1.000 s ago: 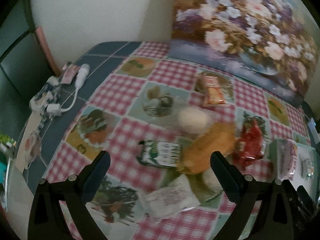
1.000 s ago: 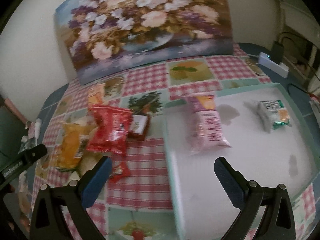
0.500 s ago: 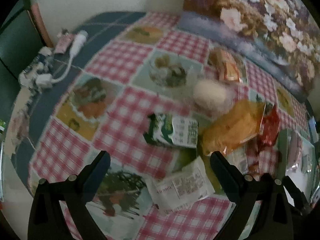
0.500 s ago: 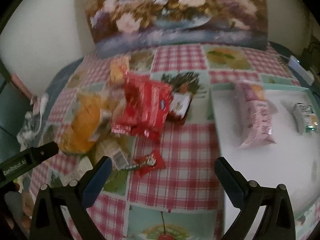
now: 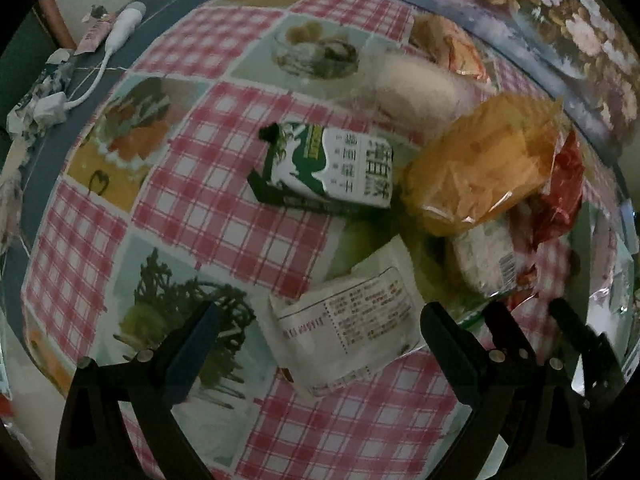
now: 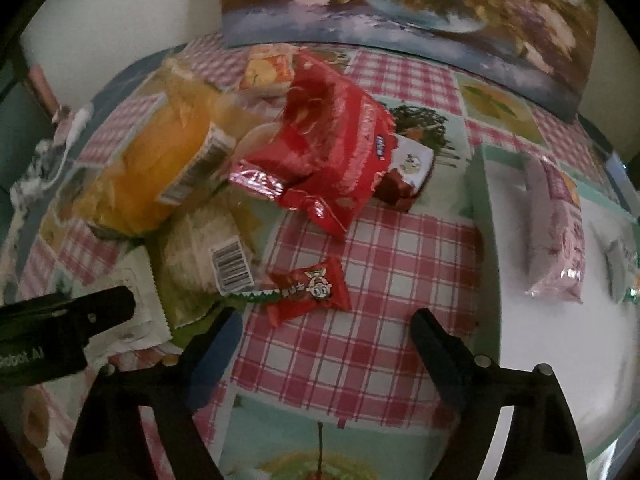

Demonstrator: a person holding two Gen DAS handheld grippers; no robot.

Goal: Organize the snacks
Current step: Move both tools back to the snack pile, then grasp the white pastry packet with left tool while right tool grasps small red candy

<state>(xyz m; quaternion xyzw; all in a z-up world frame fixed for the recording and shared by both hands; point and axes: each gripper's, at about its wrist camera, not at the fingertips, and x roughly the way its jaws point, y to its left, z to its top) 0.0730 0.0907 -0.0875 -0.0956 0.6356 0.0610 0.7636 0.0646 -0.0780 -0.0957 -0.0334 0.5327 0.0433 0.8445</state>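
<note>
A heap of snacks lies on the checked tablecloth. My left gripper [image 5: 320, 344] is open just above a white packet [image 5: 352, 324]. Beyond it lie a green-and-white carton [image 5: 332, 168], an orange bag [image 5: 480, 168] and a pale round bun [image 5: 416, 88]. My right gripper [image 6: 324, 344] is open just short of a small red candy packet [image 6: 312, 292]. Beyond it lie a big red bag [image 6: 328, 148], the orange bag [image 6: 152, 168] and a barcoded clear packet [image 6: 208, 264]. A white tray [image 6: 540, 360] at right holds a pink packet [image 6: 556, 232].
A flower painting [image 6: 420, 8] leans on the wall at the back. A white cable and crumpled wrappers [image 5: 52, 84] lie at the table's far left edge. The left gripper's body [image 6: 60, 332] shows at the left of the right wrist view. A small brown-and-white box [image 6: 408, 172] lies behind the red bag.
Both grippers have moved down and closer to the snack heap. The right gripper swung left, off the tray and towards the small red candy packet. Both stay open.
</note>
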